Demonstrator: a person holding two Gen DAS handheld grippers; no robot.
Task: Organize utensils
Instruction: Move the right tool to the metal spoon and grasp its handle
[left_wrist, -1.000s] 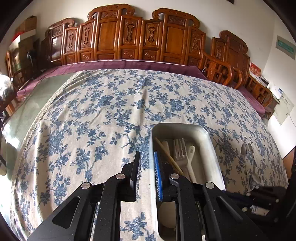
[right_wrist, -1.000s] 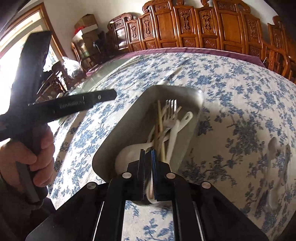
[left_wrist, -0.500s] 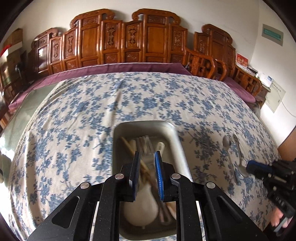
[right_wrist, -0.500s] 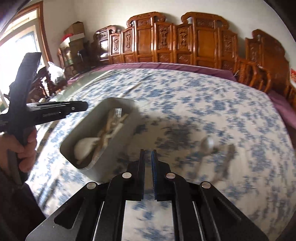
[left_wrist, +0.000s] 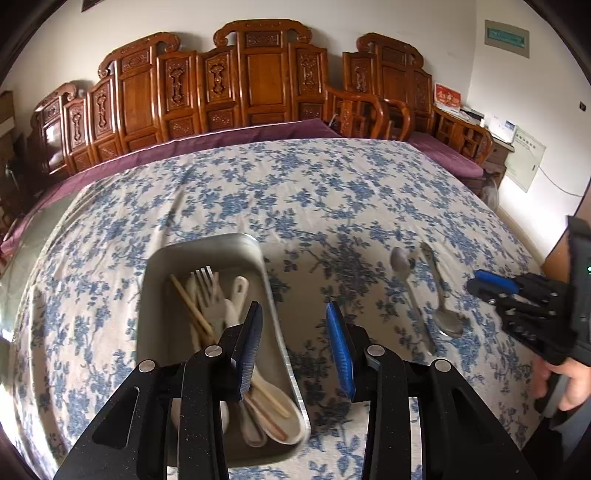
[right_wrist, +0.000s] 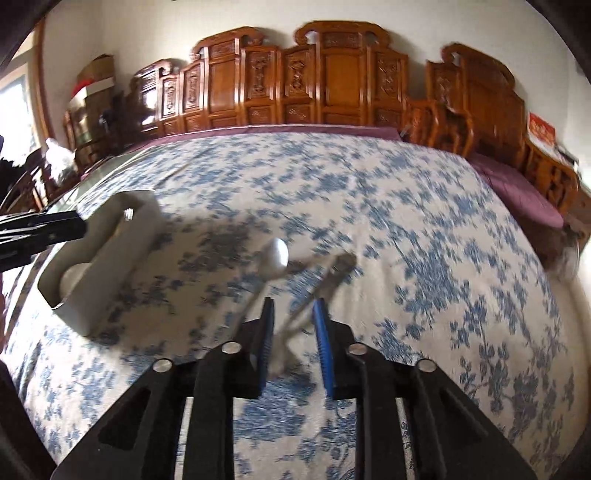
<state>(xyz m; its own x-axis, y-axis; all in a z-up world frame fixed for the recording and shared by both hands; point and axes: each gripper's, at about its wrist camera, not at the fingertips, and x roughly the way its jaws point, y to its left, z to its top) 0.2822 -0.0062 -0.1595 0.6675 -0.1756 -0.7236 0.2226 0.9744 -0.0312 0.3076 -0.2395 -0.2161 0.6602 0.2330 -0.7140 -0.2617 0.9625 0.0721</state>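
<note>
Opening over two metal spoons left lying on the desk, the right gripper is lining up a pickup, fingers empty; the left gripper is widening, empty, beside the tray already collecting utensils.

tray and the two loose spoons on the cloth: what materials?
Tray: looks like brushed steel, dull grey sheen, thin rolled rim. Two spoons: polished metal, probably stainless, with mirror glints on the bowls. Tablecloth: woven fabric, creased, matte.

Carved wooden chairs against white wall
</note>
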